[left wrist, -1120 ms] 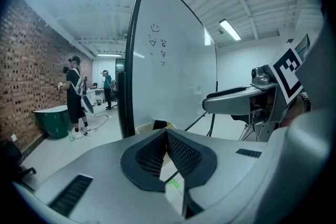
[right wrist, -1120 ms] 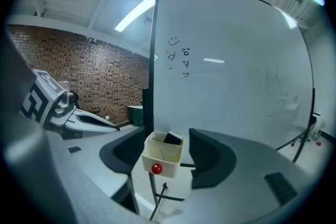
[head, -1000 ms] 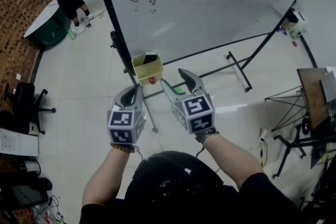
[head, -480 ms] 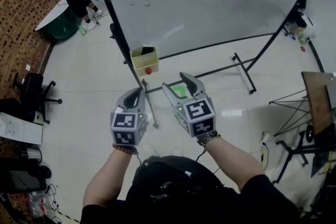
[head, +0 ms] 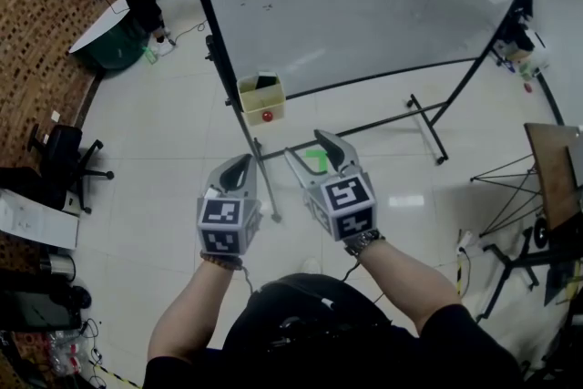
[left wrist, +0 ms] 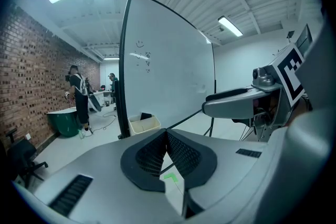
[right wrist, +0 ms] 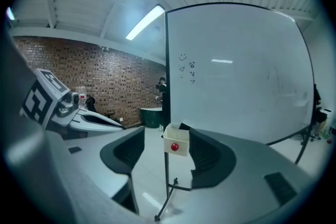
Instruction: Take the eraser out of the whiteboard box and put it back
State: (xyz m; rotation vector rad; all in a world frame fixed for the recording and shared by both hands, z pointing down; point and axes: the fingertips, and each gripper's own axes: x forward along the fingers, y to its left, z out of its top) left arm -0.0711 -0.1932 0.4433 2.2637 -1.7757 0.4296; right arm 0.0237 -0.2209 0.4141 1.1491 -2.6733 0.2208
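Two tools, neither holding: your right gripper [head: 306,144] spreads its jaws, aimed at the distant whiteboard box [head: 253,107], ready for the eraser [head: 265,81] inside; your left gripper [head: 242,161] is closed, spare.

**Three cameras, one box**

The head view looks steeply down from overhead, the whiteboard box [head: 260,97] well ahead of it. Both gripper views look nearly level toward that box from well short of it. All three share the box and the whiteboard [head: 364,5].
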